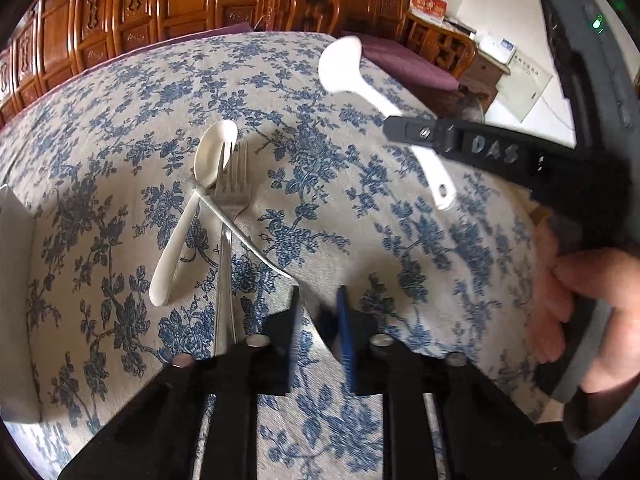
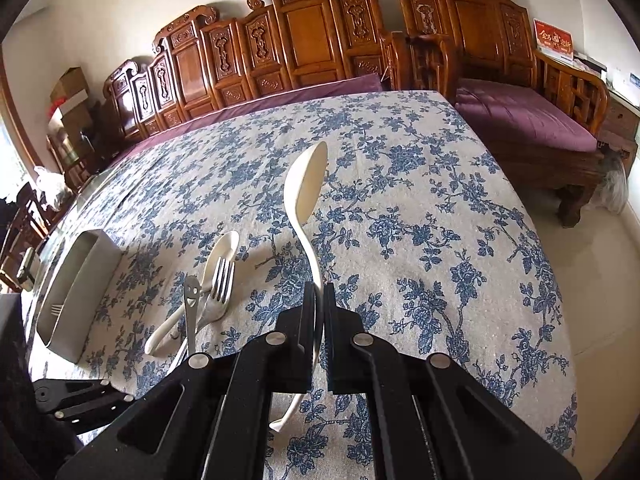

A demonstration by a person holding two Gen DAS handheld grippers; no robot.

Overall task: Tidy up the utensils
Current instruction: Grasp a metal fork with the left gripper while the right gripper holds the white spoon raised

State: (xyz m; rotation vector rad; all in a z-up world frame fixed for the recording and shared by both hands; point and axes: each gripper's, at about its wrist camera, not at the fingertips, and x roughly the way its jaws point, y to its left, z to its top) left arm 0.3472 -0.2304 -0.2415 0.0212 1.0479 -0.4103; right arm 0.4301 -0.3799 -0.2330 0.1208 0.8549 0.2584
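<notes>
My right gripper (image 2: 319, 300) is shut on a white ladle-like spoon (image 2: 306, 188), held above the flowered tablecloth; it also shows in the left wrist view (image 1: 342, 66) with the right gripper (image 1: 416, 133) on its handle. My left gripper (image 1: 319, 300) is open and empty just above the cloth. A white spoon (image 1: 188, 212), a metal fork (image 1: 231, 188) and a thin metal spoon (image 1: 244, 236) lie crossed in a pile just ahead-left of it; the pile shows at the left in the right wrist view (image 2: 208, 292).
A white utensil holder (image 2: 76, 280) lies at the table's left side with a fork inside; its corner shows in the left wrist view (image 1: 12, 232). Carved wooden benches (image 2: 304, 40) with purple cushions stand behind and to the right of the table.
</notes>
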